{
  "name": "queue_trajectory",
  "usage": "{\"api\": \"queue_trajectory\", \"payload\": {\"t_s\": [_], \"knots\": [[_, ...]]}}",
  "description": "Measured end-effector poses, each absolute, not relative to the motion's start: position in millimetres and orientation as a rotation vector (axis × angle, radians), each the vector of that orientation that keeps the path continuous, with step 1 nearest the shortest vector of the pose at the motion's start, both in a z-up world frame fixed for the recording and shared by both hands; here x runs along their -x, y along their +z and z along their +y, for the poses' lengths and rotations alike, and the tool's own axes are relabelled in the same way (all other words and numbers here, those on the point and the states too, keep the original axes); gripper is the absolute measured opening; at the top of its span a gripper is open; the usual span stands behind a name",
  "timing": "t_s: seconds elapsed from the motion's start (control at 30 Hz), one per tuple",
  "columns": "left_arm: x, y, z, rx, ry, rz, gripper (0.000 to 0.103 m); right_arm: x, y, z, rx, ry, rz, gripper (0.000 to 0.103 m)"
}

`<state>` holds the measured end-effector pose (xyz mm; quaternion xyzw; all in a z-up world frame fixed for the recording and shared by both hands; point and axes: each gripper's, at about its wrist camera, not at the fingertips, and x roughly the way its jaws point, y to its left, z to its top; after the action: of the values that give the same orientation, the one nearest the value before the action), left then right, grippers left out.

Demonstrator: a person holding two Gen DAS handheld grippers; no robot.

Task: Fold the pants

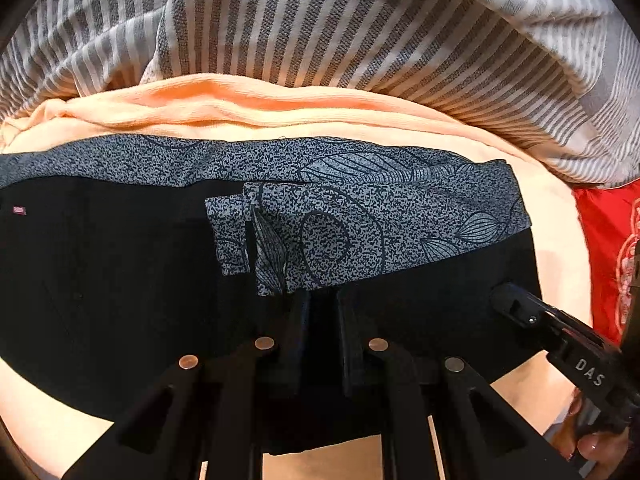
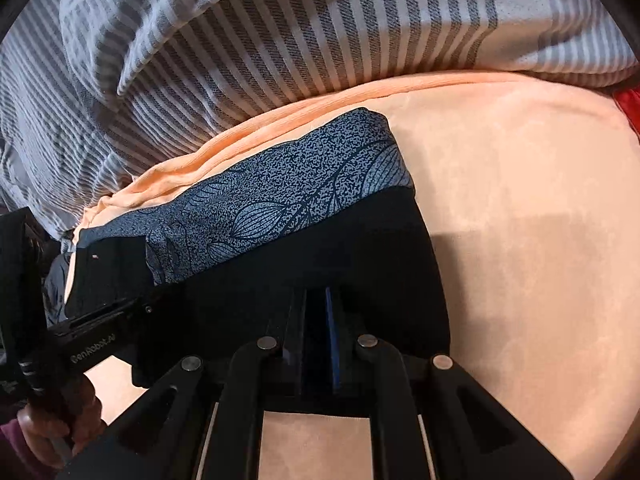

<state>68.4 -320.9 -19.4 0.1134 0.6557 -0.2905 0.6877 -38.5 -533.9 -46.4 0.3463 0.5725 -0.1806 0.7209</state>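
On the peach blanket [image 2: 520,280], the black pants [image 1: 120,280] lie folded, long axis left to right. The left gripper [image 1: 320,304] and right gripper [image 2: 316,300] each rest on the near edge, jaws nearly closed, pinching black fabric.

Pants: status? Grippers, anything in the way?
Left gripper, right gripper: both shut on pants. Pants flat on peach sheet, patterned waistband up. Nothing blocking.
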Motion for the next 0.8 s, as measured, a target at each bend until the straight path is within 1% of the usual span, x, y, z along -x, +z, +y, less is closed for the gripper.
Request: {"api": "queue_trajectory", "payload": {"t_s": [0.3, 0.53, 0.63, 0.73, 0.8], "knots": [[-47, -18, -345, -0.272, -0.603, 1.438, 0.015, 44, -49, -536, -0.781, -0.384, 1.26, 0.01], [-44, -5, -340, -0.304, -0.589, 1.438, 0.015, 43, -46, -534, -0.769, -0.385, 1.281, 0.01], [-40, -1, -328, -0.308, -0.573, 1.431, 0.015, 43, -43, -529, -0.743, -0.383, 1.291, 0.013], [-39, 6, -312, -0.286, -0.55, 1.423, 0.015, 41, -39, -522, -0.713, -0.371, 1.298, 0.025], [-40, 10, -299, -0.258, -0.534, 1.417, 0.015, 38, -35, -514, -0.68, -0.36, 1.306, 0.042]]}}
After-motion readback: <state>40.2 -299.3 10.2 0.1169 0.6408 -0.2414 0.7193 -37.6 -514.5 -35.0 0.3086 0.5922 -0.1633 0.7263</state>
